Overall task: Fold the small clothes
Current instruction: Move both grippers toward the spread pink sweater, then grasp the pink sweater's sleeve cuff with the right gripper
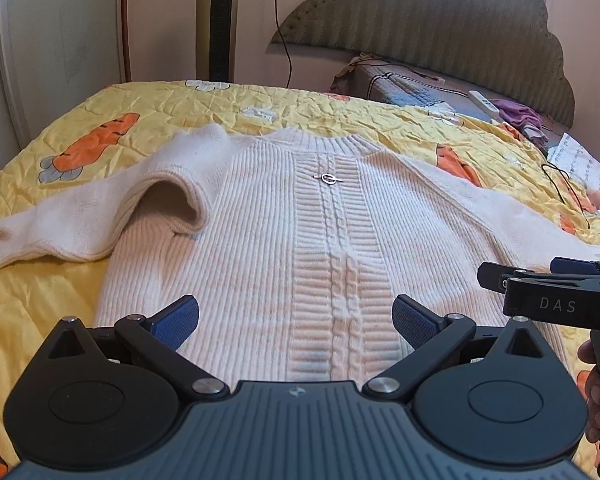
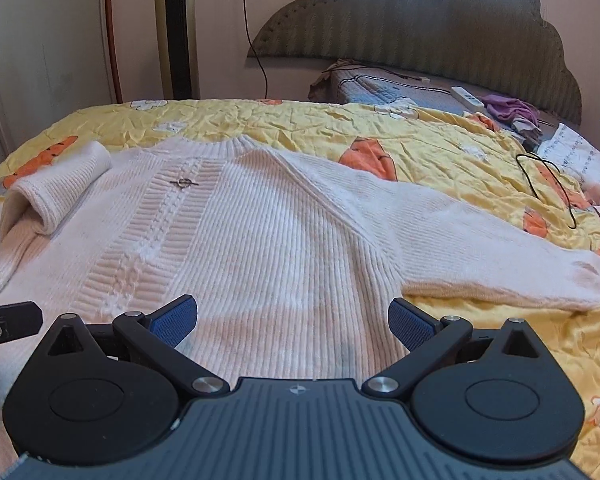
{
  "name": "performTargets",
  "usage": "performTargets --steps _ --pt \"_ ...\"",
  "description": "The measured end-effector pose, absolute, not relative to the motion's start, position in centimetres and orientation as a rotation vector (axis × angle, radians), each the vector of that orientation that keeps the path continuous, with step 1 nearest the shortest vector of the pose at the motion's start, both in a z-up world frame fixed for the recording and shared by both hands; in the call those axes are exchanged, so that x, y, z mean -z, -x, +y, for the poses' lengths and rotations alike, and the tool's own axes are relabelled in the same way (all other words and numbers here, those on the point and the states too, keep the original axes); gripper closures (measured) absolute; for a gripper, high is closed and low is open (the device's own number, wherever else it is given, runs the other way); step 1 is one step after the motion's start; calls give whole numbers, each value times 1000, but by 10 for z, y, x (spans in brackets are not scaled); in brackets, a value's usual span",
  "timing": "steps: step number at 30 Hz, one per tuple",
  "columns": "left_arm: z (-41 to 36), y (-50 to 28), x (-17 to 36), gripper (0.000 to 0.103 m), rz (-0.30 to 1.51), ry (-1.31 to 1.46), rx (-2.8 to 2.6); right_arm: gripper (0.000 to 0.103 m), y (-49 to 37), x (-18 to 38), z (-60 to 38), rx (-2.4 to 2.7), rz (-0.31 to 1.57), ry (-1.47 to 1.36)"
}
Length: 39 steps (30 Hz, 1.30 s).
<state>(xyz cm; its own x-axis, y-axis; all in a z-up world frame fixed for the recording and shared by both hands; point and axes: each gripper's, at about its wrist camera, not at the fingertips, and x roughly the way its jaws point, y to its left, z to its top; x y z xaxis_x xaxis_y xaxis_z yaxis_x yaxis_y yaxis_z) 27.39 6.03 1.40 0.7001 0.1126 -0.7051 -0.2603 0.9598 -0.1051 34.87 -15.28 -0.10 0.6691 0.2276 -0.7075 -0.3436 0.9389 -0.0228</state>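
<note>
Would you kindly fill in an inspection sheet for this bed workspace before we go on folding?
Surface: yellow quilt with orange carrot print, creased, covering the bed.
Job's things: white knit sweater lying front up; its one sleeve is folded in over the body, the other sleeve is stretched out flat.
Clutter: purple cloth, white remote and printed paper near the headboard.
Grippers: left gripper and right gripper both open, over the sweater's hem, holding nothing.
Cables: thin black cord on the quilt; black cable hanging down the wall.
Surroundings: padded headboard, tower fan.
</note>
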Motion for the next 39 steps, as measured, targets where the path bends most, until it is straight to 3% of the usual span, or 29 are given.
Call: performTargets --steps 10,16,23,27,28,34,39 --pt "57 -328 -22 0 734 132 -221 0 -410 -30 -128 -421 763 276" --pt "52 -347 10 0 814 161 -203 0 -426 -23 -151 -414 787 134" --pt "49 -350 33 0 846 163 -169 3 -431 -3 -285 -282 678 -279" --pt "52 -354 49 0 884 176 -182 25 -449 25 -397 -64 691 -626" --pt "52 -354 54 0 890 170 -189 25 -450 29 -423 2 670 -677" --pt "41 -349 63 0 841 86 -203 31 -445 39 -529 253 539 -796" --pt "41 -347 65 0 815 85 -210 34 -457 64 -571 290 581 -919"
